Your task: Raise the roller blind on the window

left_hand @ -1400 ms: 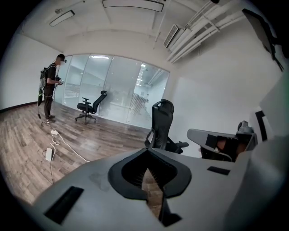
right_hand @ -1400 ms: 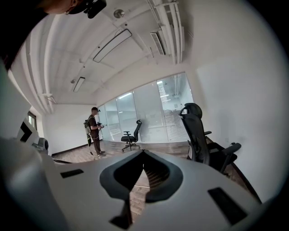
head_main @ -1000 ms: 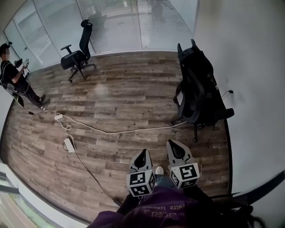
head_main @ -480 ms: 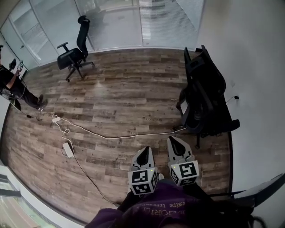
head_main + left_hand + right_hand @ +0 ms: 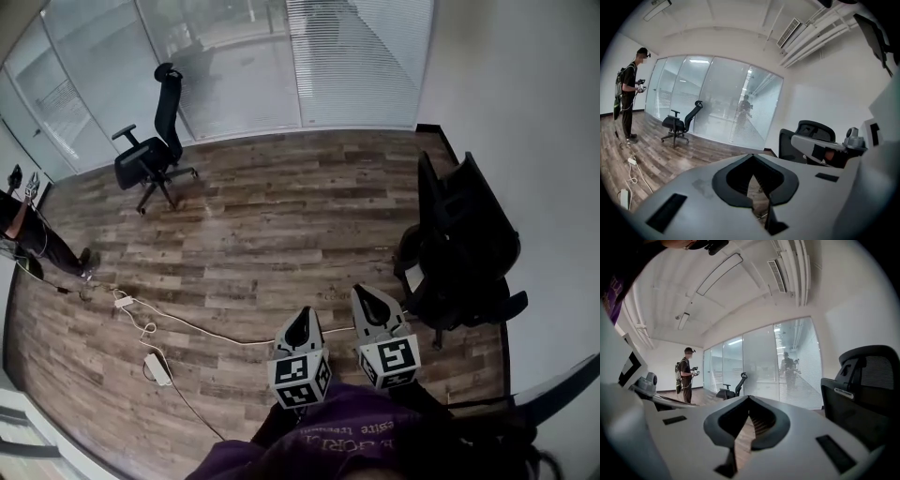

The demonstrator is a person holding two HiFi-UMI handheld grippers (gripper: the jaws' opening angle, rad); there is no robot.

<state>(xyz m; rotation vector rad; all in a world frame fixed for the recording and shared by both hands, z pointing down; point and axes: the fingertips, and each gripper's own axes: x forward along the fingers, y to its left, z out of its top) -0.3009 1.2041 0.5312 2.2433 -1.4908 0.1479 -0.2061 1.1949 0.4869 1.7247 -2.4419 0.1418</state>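
Blind (image 5: 361,56), bystander (image 5: 42,242) cut off (frame edges).

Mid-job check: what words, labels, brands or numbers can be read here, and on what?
Pale lettering on the purple garment: upside down, blurred and partly hidden; unreadable.
On the left hand-held gripper and right hand-held gripper: black-and-white square markers only, no words.
Nothing else shows readable text.

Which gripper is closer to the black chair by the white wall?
Right. The right gripper is just left of the black office chair in the head view; the left gripper sits farther left.
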